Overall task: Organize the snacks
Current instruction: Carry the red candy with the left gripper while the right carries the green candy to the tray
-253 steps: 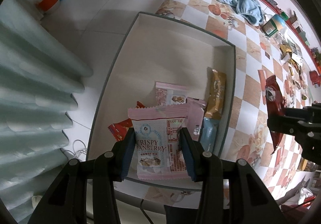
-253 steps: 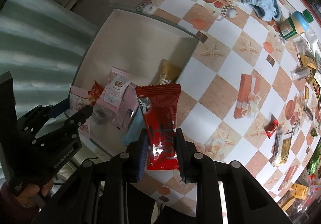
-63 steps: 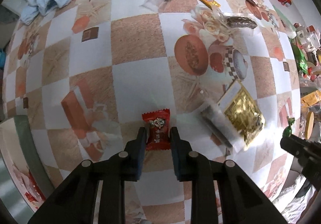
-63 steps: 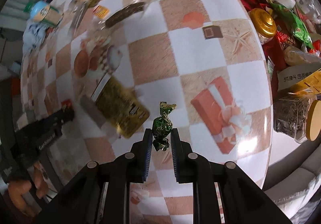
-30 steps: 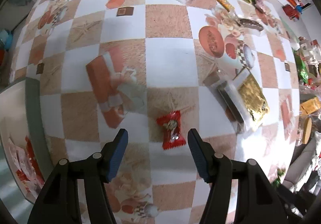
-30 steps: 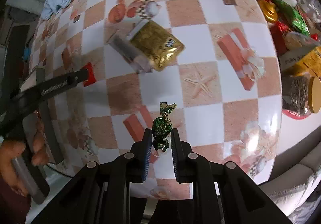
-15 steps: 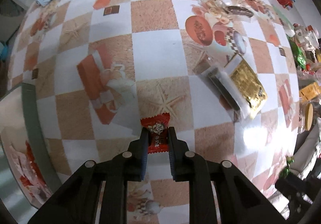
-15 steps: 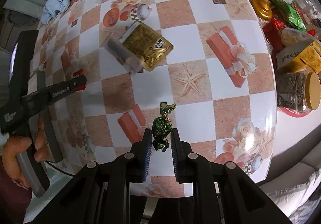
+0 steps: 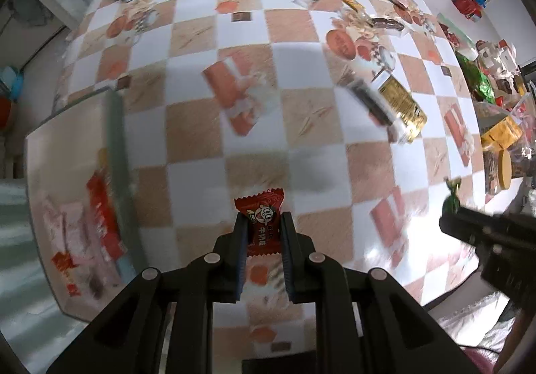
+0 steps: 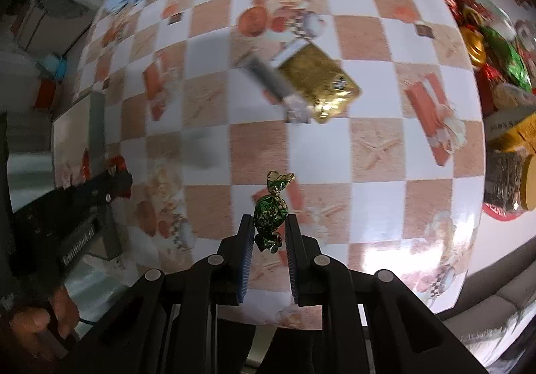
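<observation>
L view, far left: box (image 9: pixel 115 126) w/ red and pink packets now in frame vs. 0.5 s ago, rim by bench (image 9: pixel 301 79) edge. Means carry phase toward drop-off, probably. Bottom centre: left claw (image 9: pixel 263 230) clamped on red pig-face candy (image 9: pixel 260 223), lifted off bench since pickup. Far right: right claw (image 9: pixel 450 206) tip.

R view, bottom centre: right claw (image 10: pixel 268 230) pinching green foil candy (image 10: pixel 270 211), unchanged. Room: open checks between claws and box; gold packet (image 10: pixel 318 79) upper centre, well clear. Watch box rim, bench edge lower right.

A home living room: patterned tablecloth (image 9: pixel 301 126) strewn with snacks, sofa (image 10: pixel 495 317) beside it.
</observation>
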A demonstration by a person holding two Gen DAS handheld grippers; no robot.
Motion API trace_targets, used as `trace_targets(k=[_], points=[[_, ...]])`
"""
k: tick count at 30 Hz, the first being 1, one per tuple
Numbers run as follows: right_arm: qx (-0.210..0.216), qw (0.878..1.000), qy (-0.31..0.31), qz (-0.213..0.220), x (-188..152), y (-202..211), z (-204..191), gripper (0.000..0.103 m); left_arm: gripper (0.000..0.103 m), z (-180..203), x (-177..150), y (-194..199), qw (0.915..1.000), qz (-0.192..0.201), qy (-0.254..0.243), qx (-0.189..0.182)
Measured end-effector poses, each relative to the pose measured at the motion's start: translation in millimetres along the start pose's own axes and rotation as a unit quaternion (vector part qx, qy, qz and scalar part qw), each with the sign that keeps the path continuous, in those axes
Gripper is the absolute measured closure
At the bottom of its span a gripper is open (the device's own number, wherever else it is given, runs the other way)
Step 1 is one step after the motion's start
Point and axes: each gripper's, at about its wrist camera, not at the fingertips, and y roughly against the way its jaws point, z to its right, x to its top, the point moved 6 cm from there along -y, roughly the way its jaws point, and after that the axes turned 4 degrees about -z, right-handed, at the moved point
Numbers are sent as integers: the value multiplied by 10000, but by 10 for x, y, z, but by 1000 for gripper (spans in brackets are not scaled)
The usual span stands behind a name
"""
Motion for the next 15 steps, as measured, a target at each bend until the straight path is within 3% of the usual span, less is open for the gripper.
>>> trace_targets(k=[15], points=[[-141, 9955, 932, 136, 39, 141, -857, 83, 83, -697, -445, 392, 9973, 388, 614, 56]])
